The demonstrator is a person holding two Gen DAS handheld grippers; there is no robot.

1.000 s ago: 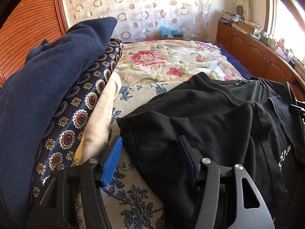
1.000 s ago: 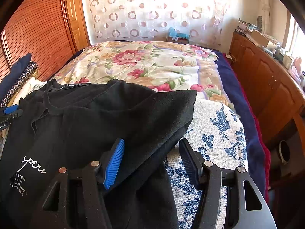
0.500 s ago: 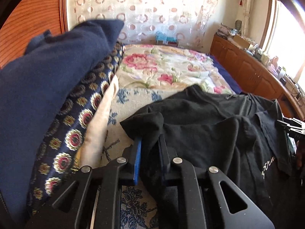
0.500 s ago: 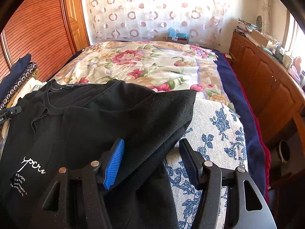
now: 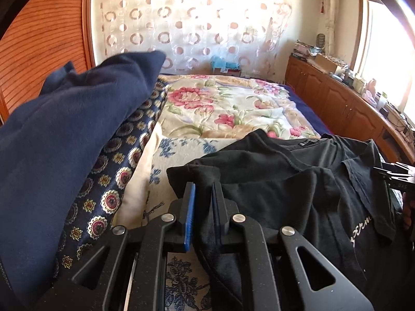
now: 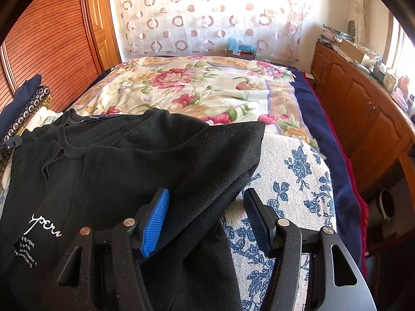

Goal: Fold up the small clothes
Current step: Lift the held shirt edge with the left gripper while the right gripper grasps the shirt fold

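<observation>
Black T-shirt [image 6: 135, 165] lies spread across the blue-flowered cloth [image 6: 293, 181] on the bed. Left gripper [image 5: 203, 194] is pinched tight on its sleeve edge; right gripper [image 6: 206, 207] sits with fingers apart, straddling the other sleeve.

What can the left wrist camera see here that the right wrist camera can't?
Only the left wrist view shows the left claw shut on the black T-shirt's sleeve, with the navy garment looming large beside it. Only the right wrist view shows the right claw open astride the shirt's other sleeve, and the full white print. Both show the black T-shirt, floral bedspread, blue-flowered cloth and spotted curtain.
</observation>
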